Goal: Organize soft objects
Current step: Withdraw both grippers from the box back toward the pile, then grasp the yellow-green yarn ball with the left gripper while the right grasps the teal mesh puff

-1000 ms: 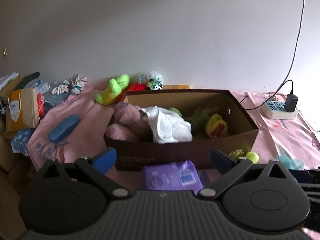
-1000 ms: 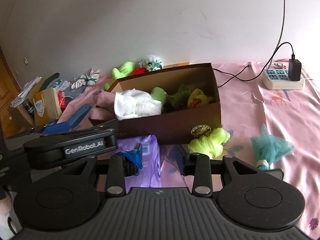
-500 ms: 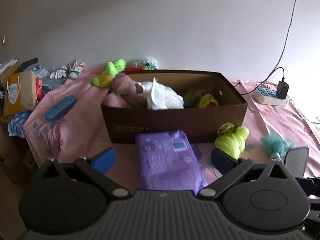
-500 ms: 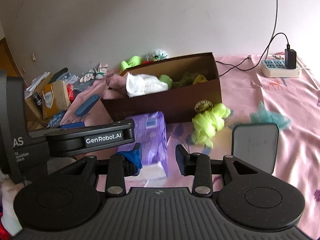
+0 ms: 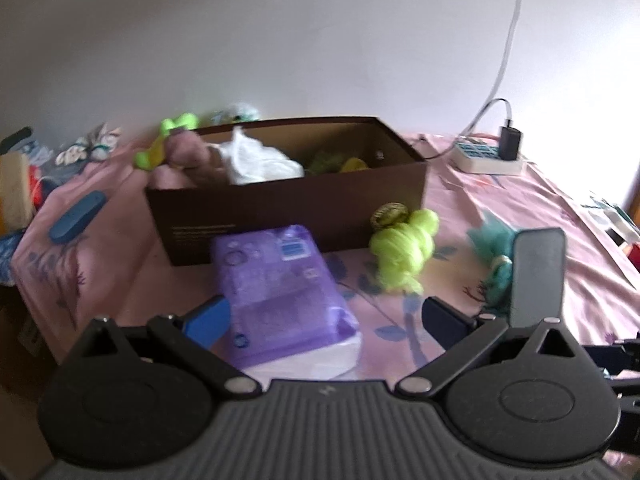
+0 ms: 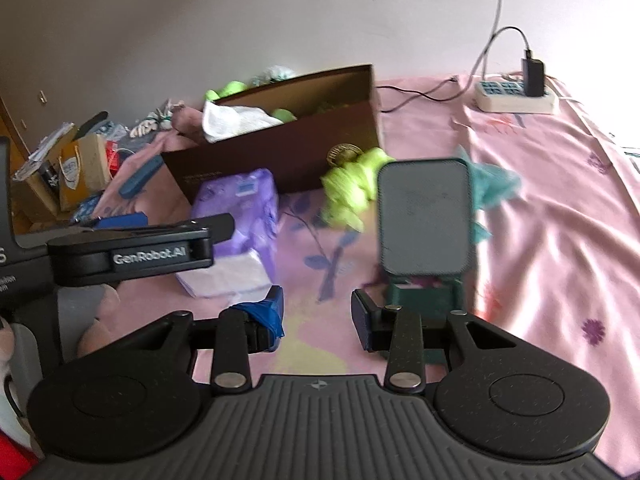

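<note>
While both the left gripper [image 5: 324, 316] and right gripper [image 6: 317, 318] hang released and empty, the purple pack [image 5: 276, 292] probably wants a wide, centred pinch before going into the box [image 5: 288, 204].

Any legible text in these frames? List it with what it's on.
"GenRobot.AI": on the left gripper's side, seen from the right wrist.
Print on the brown box front: too blurred.
Purple pack label: too blurred.
Round sticker on the box: unreadable.

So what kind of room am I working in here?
Probably a bedroom at home: the surface looks like a bed under a pink floral sheet, with a power strip by the plain wall and a cardboard box of plush toys.
</note>
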Demonstrator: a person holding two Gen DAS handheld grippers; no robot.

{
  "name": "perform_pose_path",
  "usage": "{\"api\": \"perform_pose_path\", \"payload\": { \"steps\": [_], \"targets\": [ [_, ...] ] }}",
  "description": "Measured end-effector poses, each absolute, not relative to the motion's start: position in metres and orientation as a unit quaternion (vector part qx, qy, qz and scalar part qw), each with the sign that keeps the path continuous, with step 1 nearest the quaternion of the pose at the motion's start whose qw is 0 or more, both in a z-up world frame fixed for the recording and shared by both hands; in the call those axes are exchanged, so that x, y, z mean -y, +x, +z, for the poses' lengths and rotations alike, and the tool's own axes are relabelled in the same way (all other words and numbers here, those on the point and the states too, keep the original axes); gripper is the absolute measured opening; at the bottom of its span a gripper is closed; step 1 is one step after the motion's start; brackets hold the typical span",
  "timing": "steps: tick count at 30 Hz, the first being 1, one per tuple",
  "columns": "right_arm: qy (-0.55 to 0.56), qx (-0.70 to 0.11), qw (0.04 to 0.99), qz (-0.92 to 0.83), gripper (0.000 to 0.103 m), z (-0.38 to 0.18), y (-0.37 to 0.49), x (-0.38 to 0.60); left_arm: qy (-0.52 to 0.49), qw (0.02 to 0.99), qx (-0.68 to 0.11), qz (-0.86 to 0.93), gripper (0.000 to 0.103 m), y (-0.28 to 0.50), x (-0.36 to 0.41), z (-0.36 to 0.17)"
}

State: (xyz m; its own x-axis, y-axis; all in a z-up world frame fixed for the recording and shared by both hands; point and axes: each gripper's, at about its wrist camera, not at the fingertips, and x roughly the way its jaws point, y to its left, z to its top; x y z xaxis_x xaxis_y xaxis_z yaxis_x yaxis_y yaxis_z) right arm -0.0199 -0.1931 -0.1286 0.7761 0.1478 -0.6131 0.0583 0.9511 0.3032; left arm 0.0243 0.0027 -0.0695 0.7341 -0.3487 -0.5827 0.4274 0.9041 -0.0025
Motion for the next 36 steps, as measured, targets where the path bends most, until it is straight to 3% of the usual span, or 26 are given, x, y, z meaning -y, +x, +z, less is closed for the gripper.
{"api": "perform_pose_path", "payload": {
  "steps": [17,28,36],
  "targets": [
    [0.231,-0.319,0.914,-0.101,0.021,-0.162,-0.035,0.301,0.103,0.906,-0.257,-0.321,0.099,0.026,0.053,-0.091],
    [0.264,-0.309,0.909,-0.096,0.020,-0.172,0.004,0.328,0.084,0.901,-0.250,-0.343,0.090,0.070,0.050,-0.097],
    [0.251,-0.308,0.914,-0.086,0.020,-0.167,0.051,0.338,0.045,0.890,-0.308,-0.332,0.076,0.126,0.065,-0.104]
  ]
}}
